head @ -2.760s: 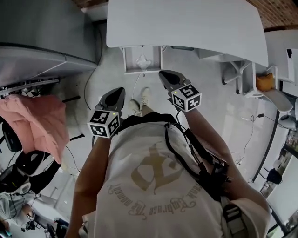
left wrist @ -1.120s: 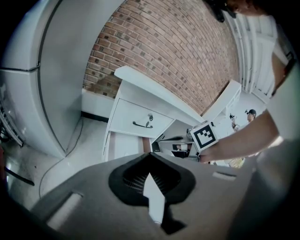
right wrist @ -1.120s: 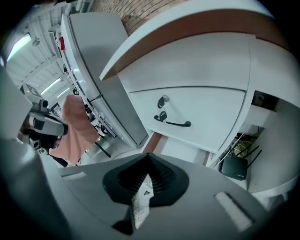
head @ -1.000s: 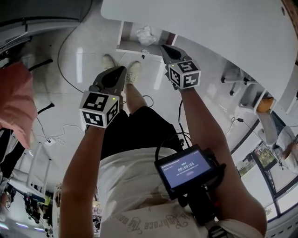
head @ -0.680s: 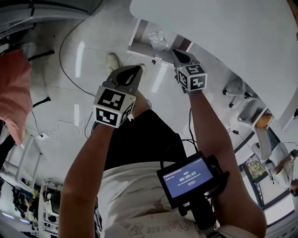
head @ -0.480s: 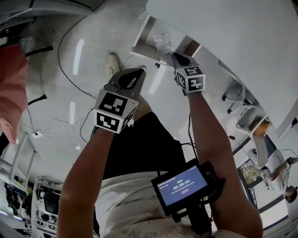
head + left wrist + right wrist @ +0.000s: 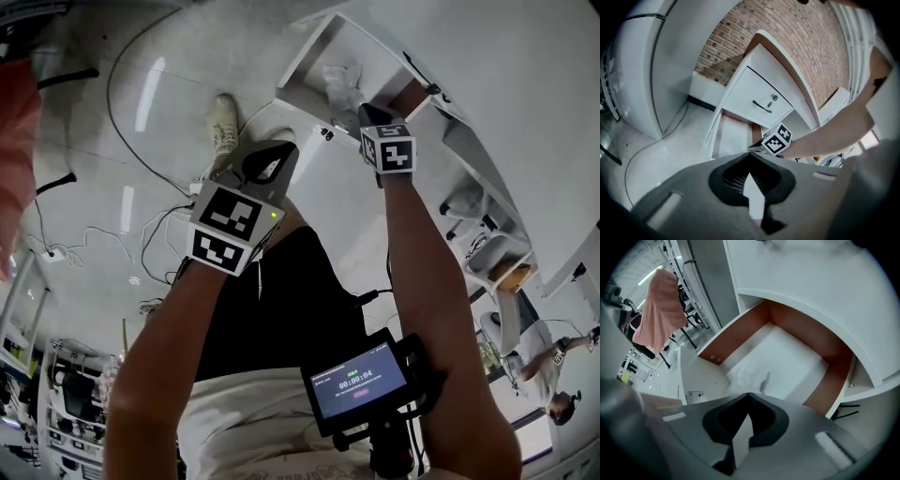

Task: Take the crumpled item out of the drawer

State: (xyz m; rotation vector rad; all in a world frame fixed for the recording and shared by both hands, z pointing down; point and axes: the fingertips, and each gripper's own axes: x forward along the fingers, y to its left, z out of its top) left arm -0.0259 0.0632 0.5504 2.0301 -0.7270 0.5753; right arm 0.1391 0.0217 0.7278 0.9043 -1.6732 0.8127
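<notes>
The crumpled white item (image 7: 341, 86) lies in the open drawer (image 7: 302, 70) under the white desk. In the right gripper view it (image 7: 748, 378) rests on the drawer's white floor (image 7: 787, 357), near the front wall, between brown side walls. My right gripper (image 7: 367, 112) is shut, with its tips (image 7: 749, 393) just short of the item and nothing between them. My left gripper (image 7: 279, 150) is also shut and empty, and hangs back over the floor left of the drawer. In the left gripper view its tips (image 7: 751, 153) point at the drawer (image 7: 732, 137) and at the right gripper's marker cube (image 7: 777, 139).
The white desk top (image 7: 506, 66) overhangs the drawer. A shut drawer front with a handle (image 7: 761, 106) stands behind it, and a brick wall (image 7: 787, 42) farther back. A pink garment (image 7: 658, 310) hangs at the left. Cables (image 7: 122, 234) cross the floor by a shoe (image 7: 223, 122).
The view has closed in on the drawer. My right gripper has reached forward over the drawer's front edge to the crumpled item. The left gripper has stayed back, still shut.
</notes>
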